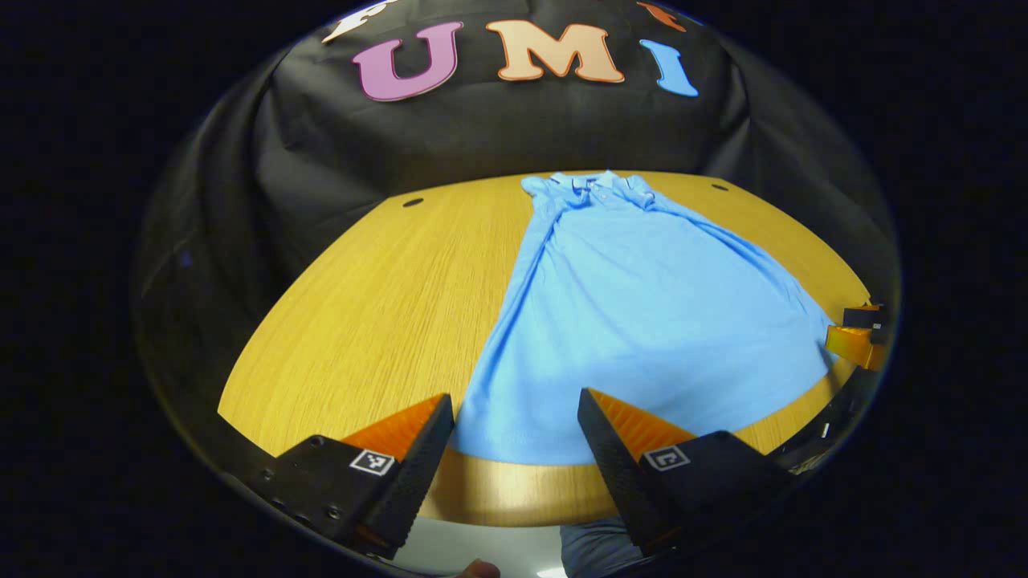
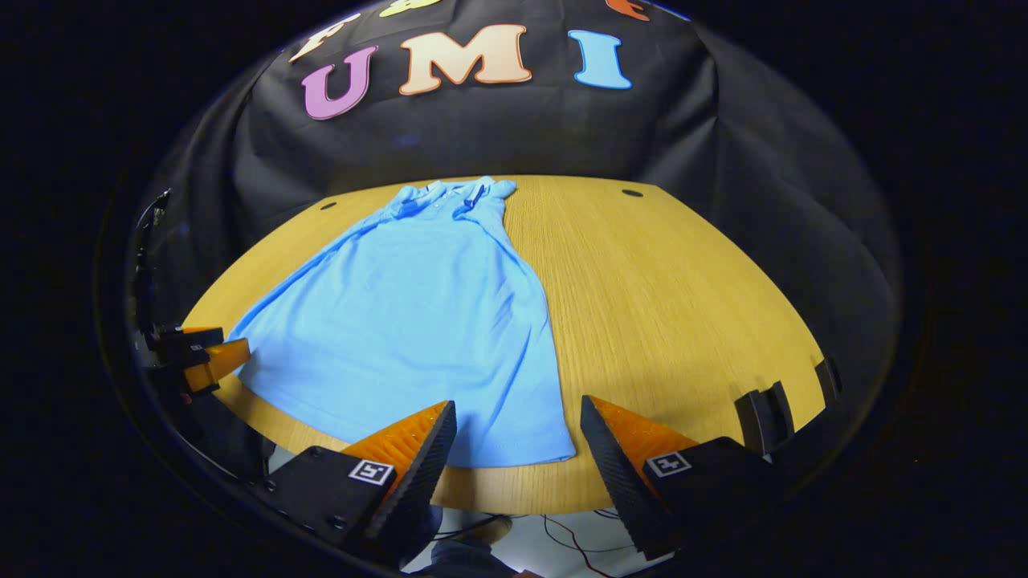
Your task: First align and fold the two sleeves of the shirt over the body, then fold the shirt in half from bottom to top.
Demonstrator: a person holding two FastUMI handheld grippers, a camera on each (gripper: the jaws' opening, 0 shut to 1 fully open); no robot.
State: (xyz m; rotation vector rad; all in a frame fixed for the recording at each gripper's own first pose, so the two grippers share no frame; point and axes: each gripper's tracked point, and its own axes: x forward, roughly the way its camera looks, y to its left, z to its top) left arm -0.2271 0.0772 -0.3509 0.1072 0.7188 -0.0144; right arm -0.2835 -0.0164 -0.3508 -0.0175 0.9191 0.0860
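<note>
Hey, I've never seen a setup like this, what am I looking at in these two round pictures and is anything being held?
A person holds a two-finger gripper in each hand; a fisheye camera rides on each. In the left gripper view, the left gripper hangs open over the hem of a blue shirt. In the right gripper view, the right gripper is open too, near the hem's other corner. The shirt lies flat on a wooden table, sleeves already folded in, collar far away. Nothing is held.

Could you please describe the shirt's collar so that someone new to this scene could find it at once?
Start at the wooden table, where a light blue shirt lies flat lengthwise. Follow the shirt away from the open left gripper to its narrow far end near the black cloth wall. The collar is the small folded, pointed piece there, unlike the wide hem nearest the grippers.
</note>
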